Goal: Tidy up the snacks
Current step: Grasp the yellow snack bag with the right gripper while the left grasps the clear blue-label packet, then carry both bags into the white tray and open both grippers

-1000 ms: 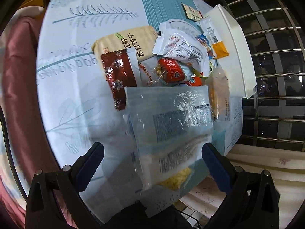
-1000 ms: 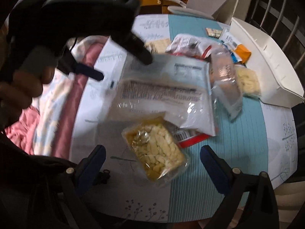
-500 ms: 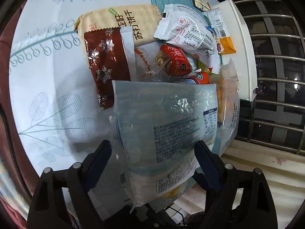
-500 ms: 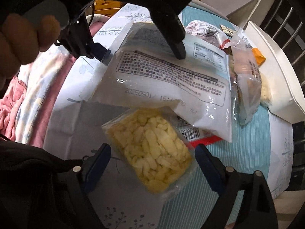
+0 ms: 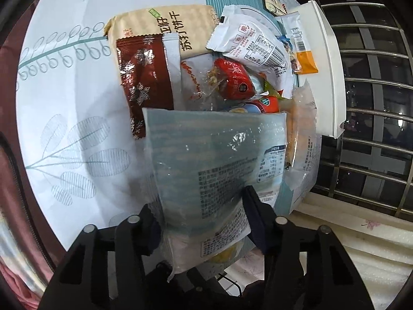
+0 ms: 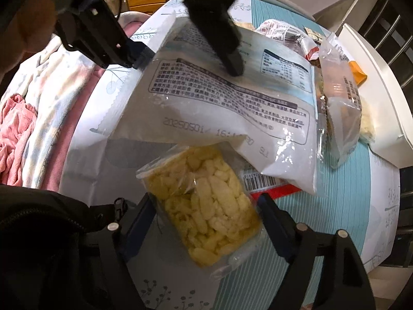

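A pale blue-and-white printed packet point(image 5: 214, 155) lies on the snack pile, tilted up off the round table point(image 5: 77, 90). My left gripper point(image 5: 204, 217) is closing across its near end, and both pads touch its sides. In the right wrist view that packet point(image 6: 232, 108) has one left finger on top of it and the other at its edge. Below it lies a clear bag of yellow puffed snacks point(image 6: 206, 196). My right gripper point(image 6: 206, 206) is closing around this bag, with its pads just off the edges.
A heap of snacks sits behind: a red snowflake packet point(image 5: 144, 77), a beige cracker pack point(image 5: 160, 23), a white sachet point(image 5: 253, 44). A white tray point(image 5: 327, 77) stands at the table's right edge by a window grille point(image 5: 374, 103). Pink cloth point(image 6: 15, 129) lies left.
Both grippers have sunk toward the table and their jaws have narrowed. The left fingers have come in against the pale packet; the right fingers now flank the yellow snack bag closely.
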`<state>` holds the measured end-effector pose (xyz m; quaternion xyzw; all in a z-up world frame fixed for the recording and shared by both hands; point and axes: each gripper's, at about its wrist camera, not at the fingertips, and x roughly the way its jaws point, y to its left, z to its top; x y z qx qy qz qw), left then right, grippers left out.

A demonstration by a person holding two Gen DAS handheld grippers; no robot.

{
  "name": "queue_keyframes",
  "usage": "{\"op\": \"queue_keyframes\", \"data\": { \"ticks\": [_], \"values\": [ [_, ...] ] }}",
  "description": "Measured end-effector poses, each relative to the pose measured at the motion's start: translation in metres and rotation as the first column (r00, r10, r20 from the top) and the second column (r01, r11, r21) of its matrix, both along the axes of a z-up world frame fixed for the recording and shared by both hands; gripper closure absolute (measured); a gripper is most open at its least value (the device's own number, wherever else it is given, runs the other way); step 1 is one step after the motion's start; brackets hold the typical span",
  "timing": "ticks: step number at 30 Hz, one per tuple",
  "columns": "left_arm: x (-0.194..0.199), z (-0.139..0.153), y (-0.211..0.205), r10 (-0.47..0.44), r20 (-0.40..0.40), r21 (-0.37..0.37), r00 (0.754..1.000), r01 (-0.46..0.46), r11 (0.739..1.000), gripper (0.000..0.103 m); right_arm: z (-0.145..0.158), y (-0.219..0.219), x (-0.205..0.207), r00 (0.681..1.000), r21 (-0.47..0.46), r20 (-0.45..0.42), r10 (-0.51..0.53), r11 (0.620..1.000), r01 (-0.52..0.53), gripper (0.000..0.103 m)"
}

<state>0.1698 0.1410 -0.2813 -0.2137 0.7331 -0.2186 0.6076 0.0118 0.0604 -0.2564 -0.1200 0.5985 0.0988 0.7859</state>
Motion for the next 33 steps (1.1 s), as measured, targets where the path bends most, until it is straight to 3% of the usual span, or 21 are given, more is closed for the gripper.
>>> {"op": "queue_keyframes", "data": {
  "ticks": [4, 13, 22, 33],
  "values": [
    [-0.004, 0.005, 0.006, 0.01, -0.005, -0.021, 1.0, -0.01, 1.0, 0.067, 0.001, -0.005, -0.002, 0.998, 0.025, -0.044, -0.033, 0.999, 0.035, 0.026],
    [-0.015, 0.025, 0.014, 0.025, 0.016, -0.024, 1.0, -0.024, 0.999, 0.081, 0.008, -0.033, -0.01, 0.984, 0.117, -0.122, -0.133, 0.982, 0.147, 0.029],
    [-0.032, 0.06, 0.021, 0.062, 0.057, -0.056, 0.996, -0.059, 0.997, 0.088, 0.035, -0.078, -0.017, 0.964, 0.198, -0.134, -0.23, 0.947, 0.253, 0.03],
    [-0.052, 0.128, 0.038, 0.183, 0.143, -0.1, 0.973, -0.169, 0.98, 0.089, 0.077, -0.139, -0.008, 0.96, 0.255, -0.08, -0.269, 0.925, 0.281, 0.031]
  ]
}}
